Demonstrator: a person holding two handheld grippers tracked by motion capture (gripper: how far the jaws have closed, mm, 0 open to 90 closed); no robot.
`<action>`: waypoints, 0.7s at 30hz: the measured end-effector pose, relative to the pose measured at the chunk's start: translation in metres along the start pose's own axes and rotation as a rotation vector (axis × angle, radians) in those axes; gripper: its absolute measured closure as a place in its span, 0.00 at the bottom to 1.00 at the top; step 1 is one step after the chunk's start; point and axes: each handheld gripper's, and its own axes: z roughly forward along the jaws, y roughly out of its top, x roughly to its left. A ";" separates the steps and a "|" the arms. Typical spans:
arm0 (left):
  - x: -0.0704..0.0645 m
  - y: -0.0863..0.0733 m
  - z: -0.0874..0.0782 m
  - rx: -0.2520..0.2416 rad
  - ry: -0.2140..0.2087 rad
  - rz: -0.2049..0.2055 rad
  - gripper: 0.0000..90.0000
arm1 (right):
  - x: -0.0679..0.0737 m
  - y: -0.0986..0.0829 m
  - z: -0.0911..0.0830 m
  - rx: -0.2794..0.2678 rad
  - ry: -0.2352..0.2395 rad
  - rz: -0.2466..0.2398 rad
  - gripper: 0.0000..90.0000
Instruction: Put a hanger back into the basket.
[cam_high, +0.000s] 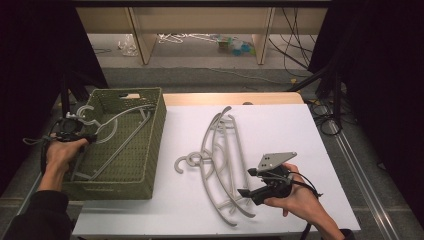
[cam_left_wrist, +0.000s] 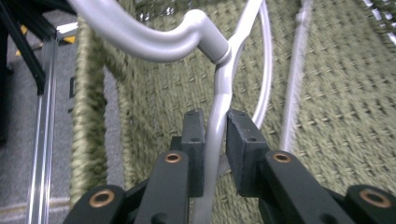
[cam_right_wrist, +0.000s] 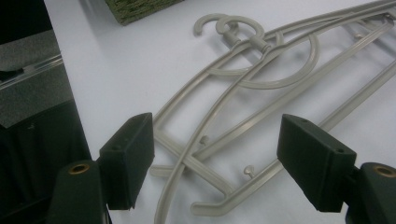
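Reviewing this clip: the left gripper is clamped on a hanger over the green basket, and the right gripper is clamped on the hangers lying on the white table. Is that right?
Not quite. The right gripper is open, its jaws spread wide above the hangers on the table without touching them, as the right gripper view shows. The left gripper is indeed clamped on a hanger over the green basket.

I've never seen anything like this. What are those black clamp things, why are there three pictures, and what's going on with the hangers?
A person holds a hand-operated clamp in each hand. One picture looks down from above the table; the other two come from cameras riding on each clamp. The left gripper is closed on the neck of a grey hanger lying in the green basket. The right gripper is open, hovering over two more hangers stacked on the white table.
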 end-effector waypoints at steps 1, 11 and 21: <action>-0.001 0.000 0.000 -0.006 0.000 0.001 0.86 | 0.000 0.000 0.000 0.000 0.001 0.000 0.31; -0.006 0.003 -0.046 -0.210 -0.061 -0.087 0.62 | 0.000 0.000 0.001 0.000 -0.009 0.004 0.31; -0.052 -0.023 -0.118 -0.359 -0.233 0.040 0.39 | 0.000 -0.003 0.008 -0.016 -0.033 0.032 0.31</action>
